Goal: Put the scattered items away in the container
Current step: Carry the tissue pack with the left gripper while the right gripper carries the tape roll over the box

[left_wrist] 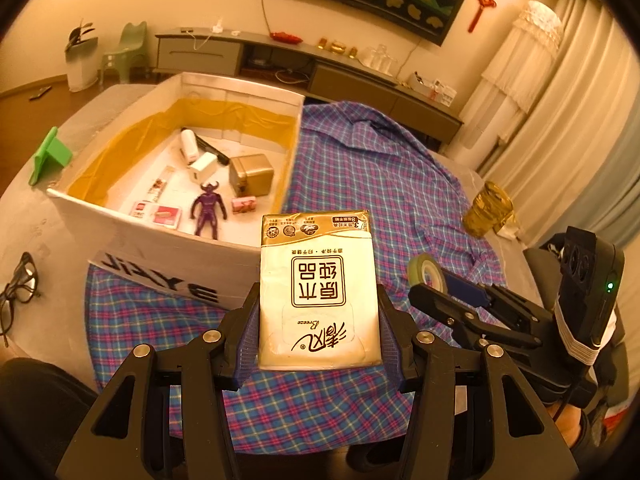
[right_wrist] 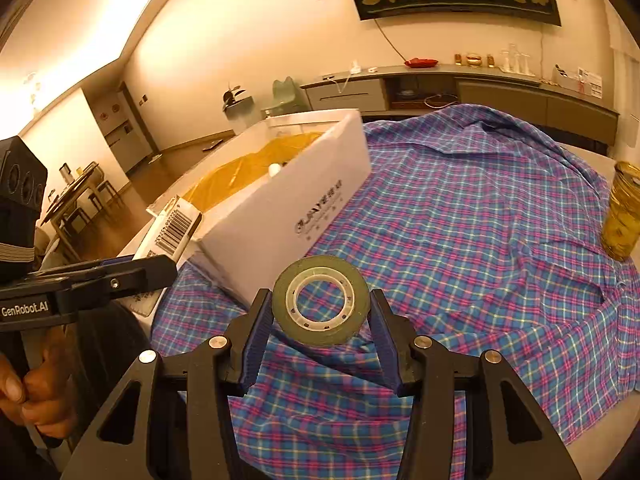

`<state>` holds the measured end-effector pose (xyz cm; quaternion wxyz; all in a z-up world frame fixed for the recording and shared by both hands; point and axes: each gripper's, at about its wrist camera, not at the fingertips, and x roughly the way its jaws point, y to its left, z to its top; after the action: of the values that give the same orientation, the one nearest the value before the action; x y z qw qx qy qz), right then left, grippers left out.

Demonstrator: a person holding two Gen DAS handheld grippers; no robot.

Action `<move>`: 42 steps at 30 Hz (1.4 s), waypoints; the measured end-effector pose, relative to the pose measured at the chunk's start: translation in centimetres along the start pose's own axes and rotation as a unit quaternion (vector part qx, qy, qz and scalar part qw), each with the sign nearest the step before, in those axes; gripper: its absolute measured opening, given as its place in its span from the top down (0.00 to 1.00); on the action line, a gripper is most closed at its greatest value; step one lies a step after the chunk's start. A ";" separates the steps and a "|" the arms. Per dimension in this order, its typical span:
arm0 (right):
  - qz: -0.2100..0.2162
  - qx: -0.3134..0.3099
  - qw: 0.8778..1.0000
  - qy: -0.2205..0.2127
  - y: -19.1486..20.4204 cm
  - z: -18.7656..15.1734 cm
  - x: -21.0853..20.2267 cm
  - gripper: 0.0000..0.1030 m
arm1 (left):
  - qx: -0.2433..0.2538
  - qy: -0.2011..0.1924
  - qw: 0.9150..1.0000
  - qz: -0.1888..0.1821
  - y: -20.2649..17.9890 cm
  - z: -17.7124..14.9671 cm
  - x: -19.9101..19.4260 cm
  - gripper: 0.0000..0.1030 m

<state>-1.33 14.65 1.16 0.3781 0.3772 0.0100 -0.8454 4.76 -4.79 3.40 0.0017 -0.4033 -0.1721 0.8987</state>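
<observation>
My left tongs [left_wrist: 318, 332] clamp tissue pack [left_wrist: 318, 292], lower centre; right tongs [right_wrist: 320, 332] clamp tape roll [right_wrist: 320, 300]; white box [left_wrist: 168, 256] upper left.

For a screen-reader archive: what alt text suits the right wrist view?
The right tool grips a roll of tape above a plaid cloth. A white box stands just behind it, with a yellowish jar at far right.

The white foam rectangular box [left_wrist: 176, 256] stands on the blue-and-pink checked cotton cloth [left_wrist: 380, 168], at its left part. In the box lie a purple plastic figure [left_wrist: 209, 210] and, behind it, a gold metal cube-shaped tin [left_wrist: 252, 174]. A black-framed pair of glasses [left_wrist: 18, 292] lies left of the box; a yellow ribbed glass jar [left_wrist: 488, 210] stands at the right.
</observation>
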 end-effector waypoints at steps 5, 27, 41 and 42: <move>0.009 -0.015 1.000 -0.004 1.7 1.3 -0.1 0.52 | -0.017 -0.015 1.000 0.001 2.1 0.5 -1.0 0.48; 0.021 -0.085 0.996 0.006 8.3 7.8 2.1 0.52 | -0.081 -0.069 0.994 -0.003 11.5 4.0 -3.0 0.48; 0.010 -0.110 0.994 0.018 9.7 12.4 5.0 0.52 | -0.079 -0.059 0.995 -0.031 12.3 7.9 -0.5 0.48; 0.010 -0.110 0.994 0.020 9.7 12.9 5.3 0.52 | -0.079 -0.057 0.995 -0.033 12.1 8.1 -0.4 0.48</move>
<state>-5.45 0.47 9.54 0.4251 0.3506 0.1068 -0.8276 0.84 -18.73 4.92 -0.0100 -0.3441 -0.2556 0.9034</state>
